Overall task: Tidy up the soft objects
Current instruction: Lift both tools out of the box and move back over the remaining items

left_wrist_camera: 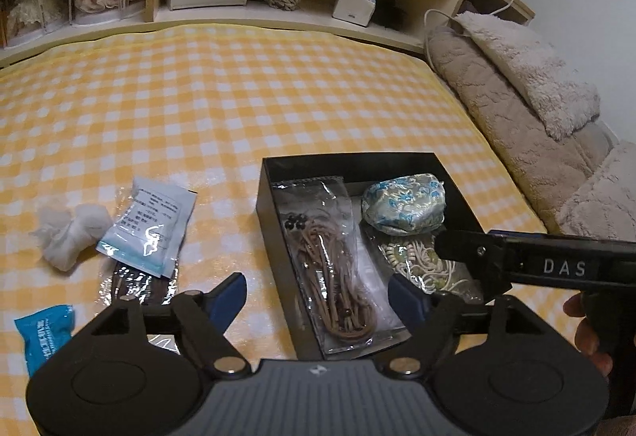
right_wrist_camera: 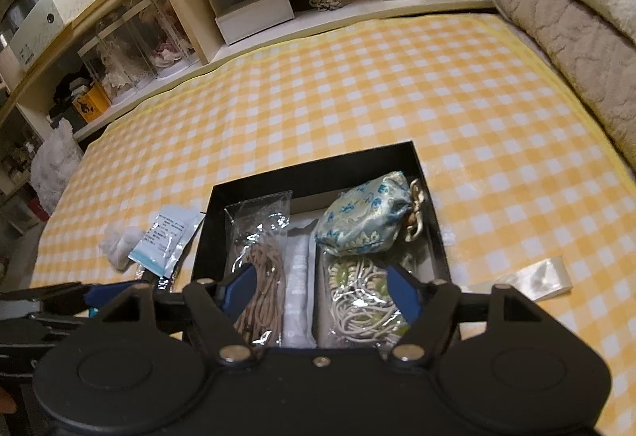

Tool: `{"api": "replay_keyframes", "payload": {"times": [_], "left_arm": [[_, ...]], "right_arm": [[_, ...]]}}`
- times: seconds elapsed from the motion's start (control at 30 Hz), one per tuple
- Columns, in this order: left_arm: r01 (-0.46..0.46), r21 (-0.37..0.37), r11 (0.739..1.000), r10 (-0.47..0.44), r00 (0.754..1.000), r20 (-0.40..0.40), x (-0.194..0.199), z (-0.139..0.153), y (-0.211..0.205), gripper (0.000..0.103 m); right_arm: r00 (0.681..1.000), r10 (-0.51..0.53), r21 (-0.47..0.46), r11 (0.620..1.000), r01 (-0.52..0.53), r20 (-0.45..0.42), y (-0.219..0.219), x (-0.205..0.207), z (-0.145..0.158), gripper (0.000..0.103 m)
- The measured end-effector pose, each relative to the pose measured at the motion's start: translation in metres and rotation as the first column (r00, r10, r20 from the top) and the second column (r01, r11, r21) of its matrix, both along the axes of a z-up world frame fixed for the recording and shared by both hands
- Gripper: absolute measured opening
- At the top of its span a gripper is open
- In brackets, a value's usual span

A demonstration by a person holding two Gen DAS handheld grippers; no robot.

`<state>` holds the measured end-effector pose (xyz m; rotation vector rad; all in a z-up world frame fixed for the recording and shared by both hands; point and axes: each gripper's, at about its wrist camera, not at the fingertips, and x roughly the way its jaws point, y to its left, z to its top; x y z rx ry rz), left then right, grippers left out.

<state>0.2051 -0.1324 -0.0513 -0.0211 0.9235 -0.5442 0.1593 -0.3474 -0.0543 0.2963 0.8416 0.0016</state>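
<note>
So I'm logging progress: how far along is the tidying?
Done: brown cord packet, blue floral satin pouch and beaded cord packet lie in the black box. In hand: nothing. Left: white cloth wad, white-blue sachet, blue packet.

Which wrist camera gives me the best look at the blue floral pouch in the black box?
The right wrist view: the blue floral pouch shows whole, with its gold chain beside it in the black box. In the left wrist view the pouch is also unobstructed, but the chain is hidden.
</note>
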Motion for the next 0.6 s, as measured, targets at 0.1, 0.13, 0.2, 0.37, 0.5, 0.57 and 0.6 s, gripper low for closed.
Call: {"api": "replay_keyframes", "payload": {"times": [0.1, 0.13, 0.2, 0.37, 0.5, 0.57, 0.6], "left_arm": [[-0.011, 0.009, 1.000, 0.011, 1.000, 0.008, -0.001, 0.003, 0.003, 0.084], [-0.016, 0.014, 1.000, 0.016, 1.000, 0.013, -0.001, 0.004, 0.004, 0.086], [-0.029, 0.020, 0.999, 0.028, 0.999, 0.023, -0.002, 0.006, 0.007, 0.089], [-0.060, 0.027, 0.998, 0.059, 0.998, 0.033, -0.003, 0.010, 0.015, 0.092], [-0.078, 0.056, 0.995, 0.075, 0.996, 0.053, -0.005, 0.011, 0.016, 0.096], [-0.083, 0.071, 0.994, 0.079, 0.995, 0.059, -0.005, 0.010, 0.017, 0.099], [-0.088, 0.077, 0.993, 0.084, 0.995, 0.060, -0.006, 0.010, 0.018, 0.100]], "right_arm": [[1.000, 0.004, -0.037, 0.999, -0.004, 0.007, 0.003, -0.003, 0.002, 0.080], [1.000, 0.006, -0.050, 0.999, -0.005, 0.009, 0.003, -0.004, 0.002, 0.082], [1.000, 0.010, -0.081, 0.997, -0.008, 0.018, 0.006, -0.007, 0.005, 0.085], [1.000, 0.007, -0.118, 0.993, -0.004, 0.024, 0.010, -0.015, 0.008, 0.089], [1.000, 0.004, -0.125, 0.992, -0.002, 0.019, 0.012, -0.019, 0.009, 0.091], [1.000, 0.000, -0.133, 0.991, 0.003, 0.023, 0.013, -0.022, 0.011, 0.092], [1.000, -0.001, -0.136, 0.991, 0.004, 0.025, 0.014, -0.023, 0.011, 0.093]]}}
